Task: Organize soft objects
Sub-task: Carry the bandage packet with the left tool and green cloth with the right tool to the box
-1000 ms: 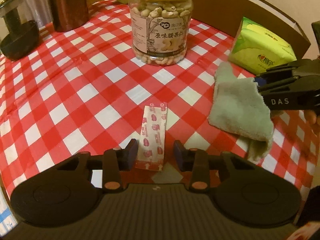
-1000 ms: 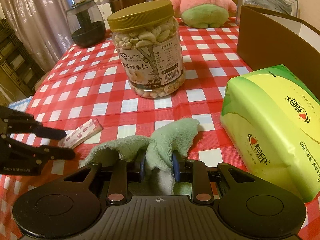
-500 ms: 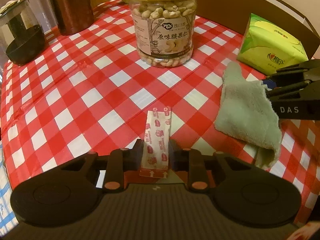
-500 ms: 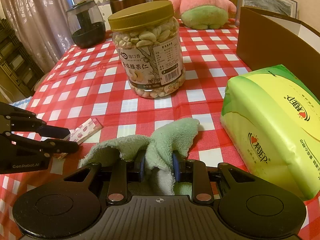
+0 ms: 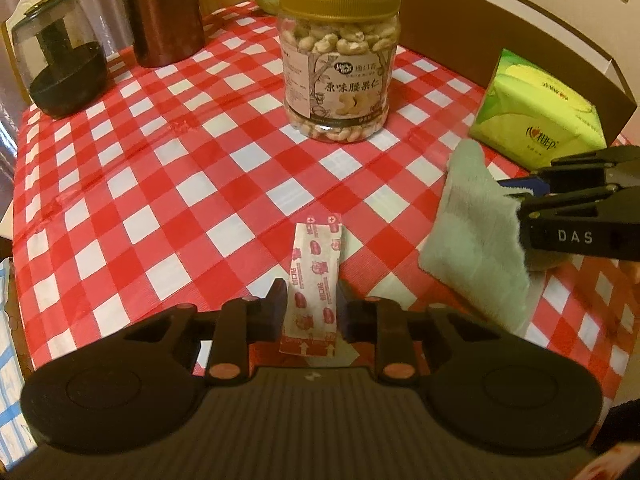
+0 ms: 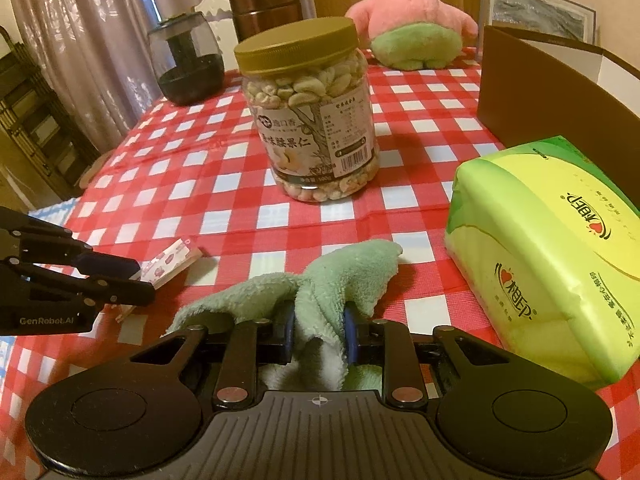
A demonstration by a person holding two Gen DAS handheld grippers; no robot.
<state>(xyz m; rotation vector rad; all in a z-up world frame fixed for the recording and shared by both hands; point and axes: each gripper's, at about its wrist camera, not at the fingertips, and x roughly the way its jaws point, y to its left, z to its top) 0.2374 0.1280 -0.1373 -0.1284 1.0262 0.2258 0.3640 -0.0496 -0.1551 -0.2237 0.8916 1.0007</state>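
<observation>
The green cloth lies bunched on the checked tablecloth, pinched in the right gripper; the left gripper clamps a small printed packet; a gold-lidded jar holds cashews; the right gripper's side reads "DAS"; the left's, "GenRobot.AI".

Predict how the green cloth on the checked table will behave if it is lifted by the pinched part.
The green cloth will probably droop: it already bunches into soft folds where the right hand-held gripper pinches it. It looks light for its size, since one pinch holds a raised fold. Its fuzzy pile probably resists slipping, and it should not roll.
</observation>
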